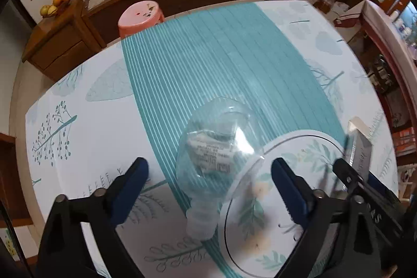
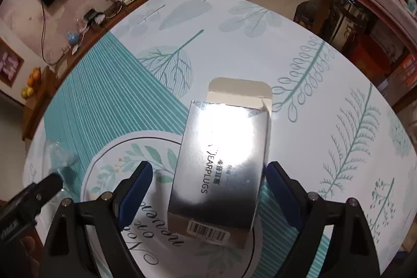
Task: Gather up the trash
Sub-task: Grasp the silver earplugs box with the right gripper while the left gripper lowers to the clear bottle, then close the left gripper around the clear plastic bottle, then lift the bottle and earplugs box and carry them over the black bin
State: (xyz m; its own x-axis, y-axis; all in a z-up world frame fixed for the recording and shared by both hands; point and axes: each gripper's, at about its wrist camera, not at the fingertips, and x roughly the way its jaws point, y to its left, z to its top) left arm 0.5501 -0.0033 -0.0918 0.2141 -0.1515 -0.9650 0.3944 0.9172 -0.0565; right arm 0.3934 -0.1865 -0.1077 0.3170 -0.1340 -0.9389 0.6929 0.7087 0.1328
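Left tongs (image 1: 209,186) agape astride 1 bottle (image 1: 213,147) | right tongs (image 2: 209,189) agape astride 1 box (image 2: 221,163)

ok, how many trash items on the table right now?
2. A clear plastic bottle lies between the open left gripper fingers; a silver earplugs box lies between the open right gripper fingers. More may sit outside both views.

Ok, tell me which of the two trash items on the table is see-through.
The crushed plastic bottle lying between the left tool's open fingers. It is clear, so the tablecloth stripes show through it; the silver earplugs box is opaque and shiny.
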